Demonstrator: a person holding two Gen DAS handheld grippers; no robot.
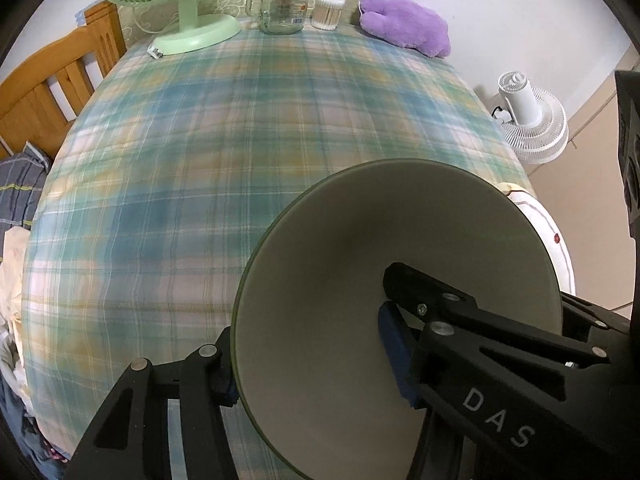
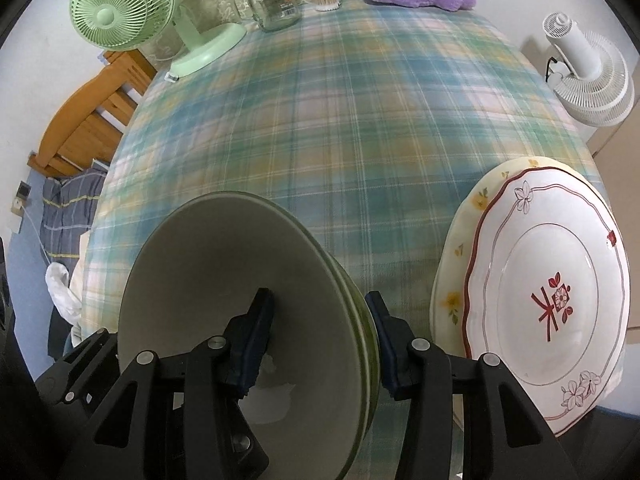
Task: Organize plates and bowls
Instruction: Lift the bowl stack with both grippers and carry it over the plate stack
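My left gripper (image 1: 308,360) is shut on the rim of a grey-green bowl (image 1: 360,248), one finger inside and one outside, holding it above the plaid tablecloth (image 1: 200,160). My right gripper (image 2: 320,340) is shut on the wall of another grey-green bowl with a green striped outside (image 2: 224,280). To its right lies a white plate with red trim (image 2: 560,280) stacked on a cream plate with yellow flowers (image 2: 460,272). The plate's edge shows in the left wrist view (image 1: 552,236) behind the bowl.
At the table's far edge stand a green desk fan (image 1: 176,8), a glass jar mug (image 1: 282,0), a cotton swab tub (image 1: 328,12) and a purple plush (image 1: 404,24). A white fan (image 1: 528,120) stands off the right edge. A wooden bed frame (image 1: 52,80) is at left.
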